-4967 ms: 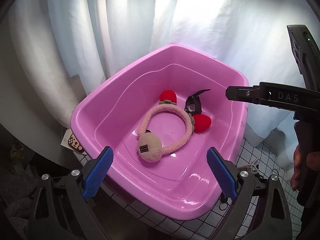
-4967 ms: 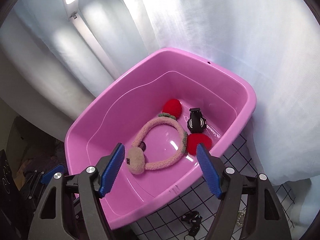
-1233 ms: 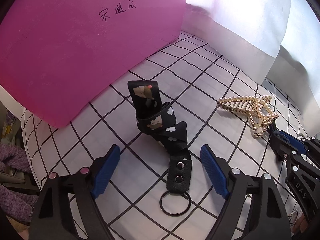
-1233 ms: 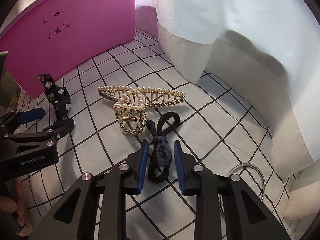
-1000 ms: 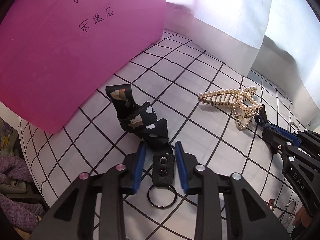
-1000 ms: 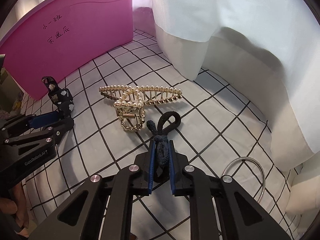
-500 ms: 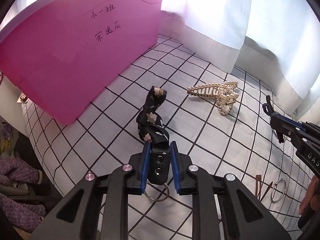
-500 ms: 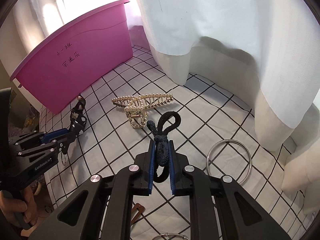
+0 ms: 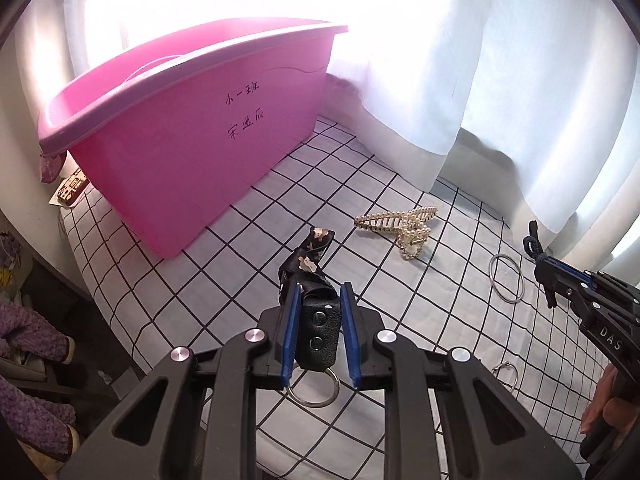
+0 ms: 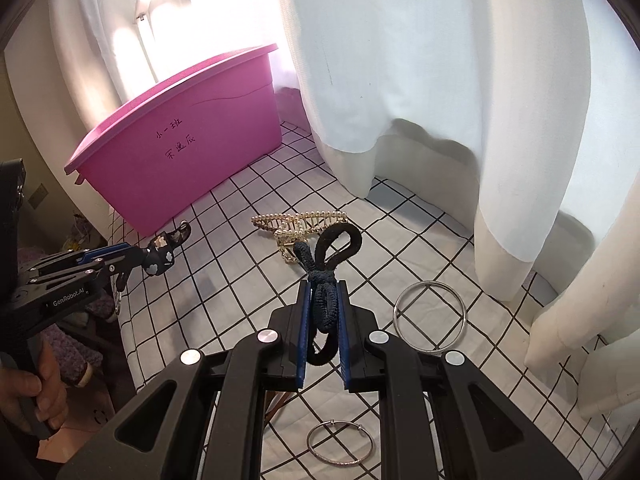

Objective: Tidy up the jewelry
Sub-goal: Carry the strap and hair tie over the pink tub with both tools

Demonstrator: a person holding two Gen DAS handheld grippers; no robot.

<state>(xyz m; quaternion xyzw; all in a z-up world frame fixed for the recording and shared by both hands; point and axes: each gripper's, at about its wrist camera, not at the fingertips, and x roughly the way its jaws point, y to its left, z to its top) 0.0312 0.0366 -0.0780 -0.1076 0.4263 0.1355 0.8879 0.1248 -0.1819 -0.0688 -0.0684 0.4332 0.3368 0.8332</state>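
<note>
Your left gripper point(image 9: 319, 334) clamps the black patterned strap keyring point(image 9: 316, 312); right gripper point(image 10: 323, 334) pinches the dark knotted hair tie point(image 10: 326, 280) (both off the cloth). Pink plastic tub point(image 9: 188, 136) far left.

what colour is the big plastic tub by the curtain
Pink, with dark handwriting on its side: the big plastic tub shows best in the left wrist view.

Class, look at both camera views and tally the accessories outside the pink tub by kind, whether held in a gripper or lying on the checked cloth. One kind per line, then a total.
Patterned key strap: 1
Dark hair tie: 1
Pearl hair claw: 1
Metal rings: 2
Total: 5
</note>
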